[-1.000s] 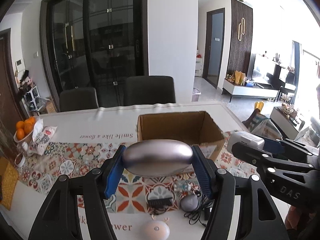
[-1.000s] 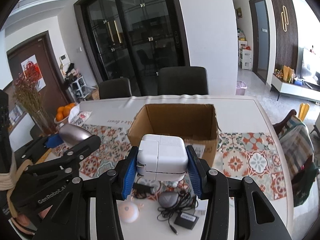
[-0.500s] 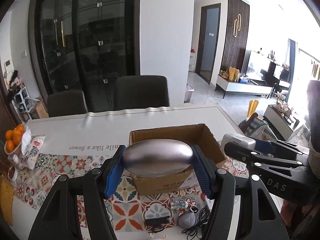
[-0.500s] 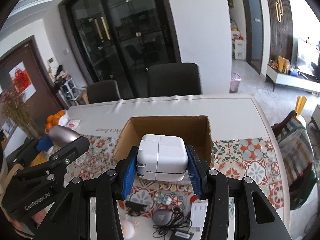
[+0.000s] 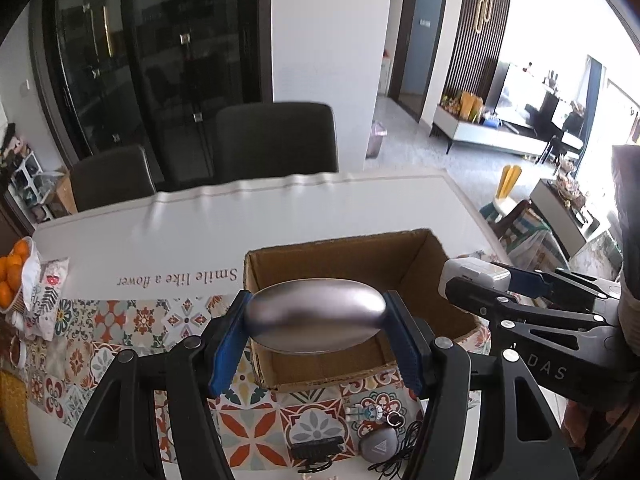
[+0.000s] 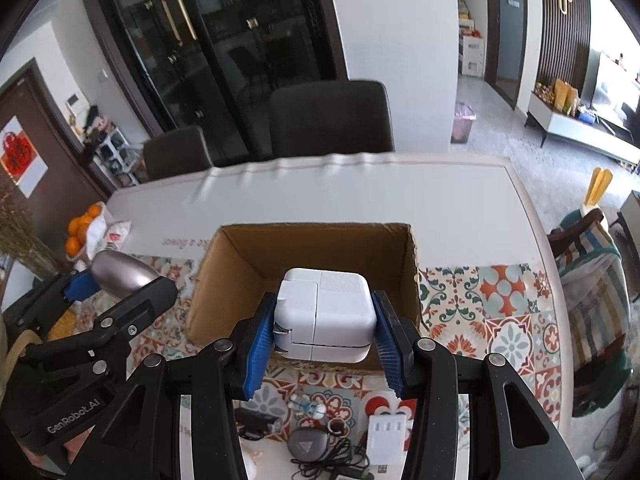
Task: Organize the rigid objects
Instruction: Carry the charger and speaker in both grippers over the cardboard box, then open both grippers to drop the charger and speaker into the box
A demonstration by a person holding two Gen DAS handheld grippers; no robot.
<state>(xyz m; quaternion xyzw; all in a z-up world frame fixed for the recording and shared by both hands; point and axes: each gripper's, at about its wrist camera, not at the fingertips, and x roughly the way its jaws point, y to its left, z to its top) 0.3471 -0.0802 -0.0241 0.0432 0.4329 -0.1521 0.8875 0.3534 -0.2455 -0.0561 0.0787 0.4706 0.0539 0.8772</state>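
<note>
Both the left gripper (image 5: pixel 316 340) and the right gripper (image 6: pixel 325 340) are built of black plastic, silver screws and ribbed blue pads (image 6: pixel 259 354). White lettering is printed on their sides.

Both wrist views downward, sharing cardboard box (image 5: pixel 424 256).

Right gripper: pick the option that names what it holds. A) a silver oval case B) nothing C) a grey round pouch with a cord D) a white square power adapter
D: in the right wrist view the right gripper has its blue pads pressed on both sides of the white power adapter, held over the cardboard box; the silver oval case sits in the left gripper instead.
</note>
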